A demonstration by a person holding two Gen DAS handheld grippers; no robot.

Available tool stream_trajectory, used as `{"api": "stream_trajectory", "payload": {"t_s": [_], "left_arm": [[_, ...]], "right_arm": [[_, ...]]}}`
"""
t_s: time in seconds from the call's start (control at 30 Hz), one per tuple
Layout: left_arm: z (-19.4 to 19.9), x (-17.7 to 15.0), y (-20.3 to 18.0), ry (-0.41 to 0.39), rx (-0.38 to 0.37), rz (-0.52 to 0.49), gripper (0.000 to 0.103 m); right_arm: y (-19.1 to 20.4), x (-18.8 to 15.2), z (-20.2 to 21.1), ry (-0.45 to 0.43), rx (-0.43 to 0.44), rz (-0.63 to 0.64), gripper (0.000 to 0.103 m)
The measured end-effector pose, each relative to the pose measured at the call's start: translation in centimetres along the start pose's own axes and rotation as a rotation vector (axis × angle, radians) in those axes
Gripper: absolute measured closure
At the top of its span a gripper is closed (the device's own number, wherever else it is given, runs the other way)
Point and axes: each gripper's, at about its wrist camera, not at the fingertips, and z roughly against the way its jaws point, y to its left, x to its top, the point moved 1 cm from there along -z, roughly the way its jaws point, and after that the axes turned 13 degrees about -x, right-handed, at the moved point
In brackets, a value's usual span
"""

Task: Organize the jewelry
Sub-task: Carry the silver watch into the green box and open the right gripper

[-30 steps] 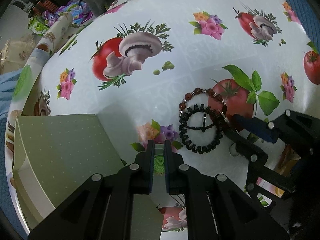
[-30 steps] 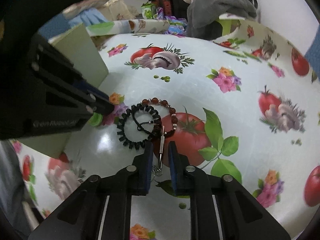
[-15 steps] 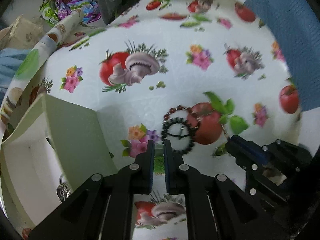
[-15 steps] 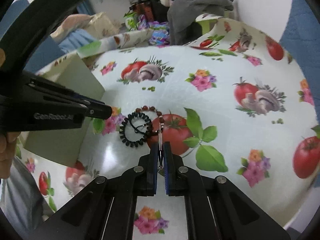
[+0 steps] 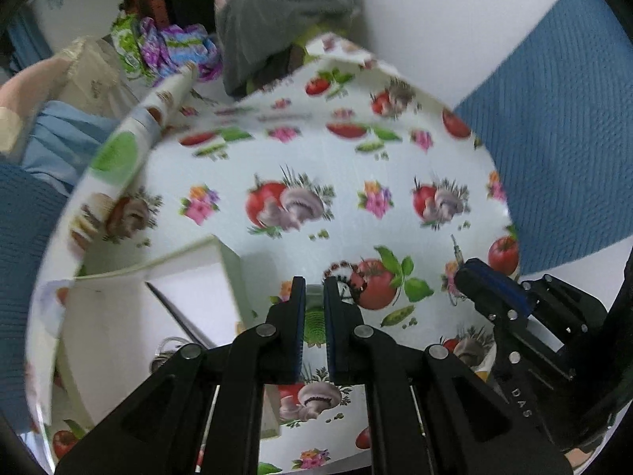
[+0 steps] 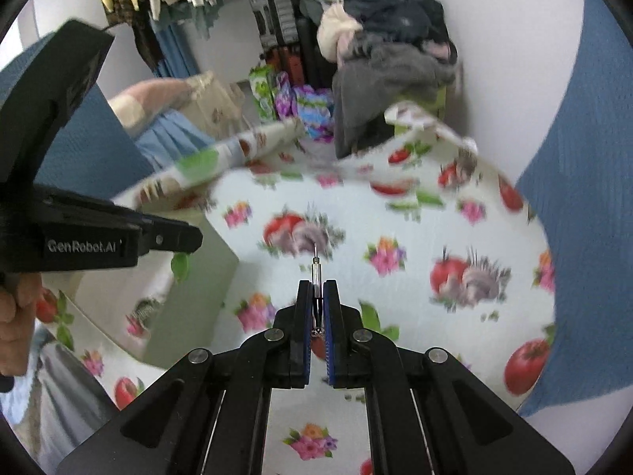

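Right wrist view: the right gripper [image 6: 315, 297] is clamped on a thin metal pin-like piece [image 6: 316, 273], held above the tablecloth [image 6: 415, 297], likely for carrying to the open box [image 5: 130, 316] at the table's left edge. The left gripper [image 5: 314, 297] is nearly closed on nothing; the beaded bracelets [image 5: 344, 273] lie mid-table just beyond its tips.

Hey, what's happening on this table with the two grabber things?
A person is tidying jewelry with a gripper in each hand. The right gripper is shut on a thin metal pin, held up off the flowered tablecloth. The left gripper is nearly shut on a small green piece. A beaded bracelet lies on the cloth beside an open pale green box.
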Motion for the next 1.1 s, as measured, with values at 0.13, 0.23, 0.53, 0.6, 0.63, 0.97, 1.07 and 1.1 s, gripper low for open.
{"api": "stream_trajectory", "payload": {"t_s": [0.13, 0.23, 0.53, 0.6, 0.63, 0.97, 1.07, 1.1], "left_arm": [[3.9, 0.5, 1.2, -0.062, 0.008, 0.014, 0.094], [6.2, 0.6, 2.6, -0.103, 0.009, 0.033, 0.094], [8.9, -2.8, 9.0, -0.181, 0.063, 0.114, 0.095], [8.4, -3.9, 10.0, -0.18, 0.075, 0.124, 0.094], [8.0, -4.8, 10.9, -0.177, 0.066, 0.147, 0.094], [4.2, -10.3, 14.9, -0.147, 0.051, 0.224, 0.094], [3.2, -11.4, 15.2, -0.139, 0.049, 0.235, 0.094], [2.9, -11.6, 15.2, -0.138, 0.044, 0.237, 0.094]], "right_arm": [[1.4, 3.0, 2.4, -0.054, 0.024, -0.009, 0.1], [3.2, 5.1, 3.9, -0.093, 0.036, 0.015, 0.1], [9.8, 7.0, 4.5, -0.104, 0.117, 0.077, 0.099], [11.7, 5.9, 3.5, -0.075, 0.126, 0.111, 0.099], [12.3, 5.4, 3.2, -0.062, 0.134, 0.119, 0.099], [17.0, 0.0, -0.8, 0.071, 0.165, 0.178, 0.099], [17.5, -0.9, -1.5, 0.094, 0.164, 0.177, 0.099], [17.6, -1.2, -1.7, 0.1, 0.163, 0.176, 0.099]]}}
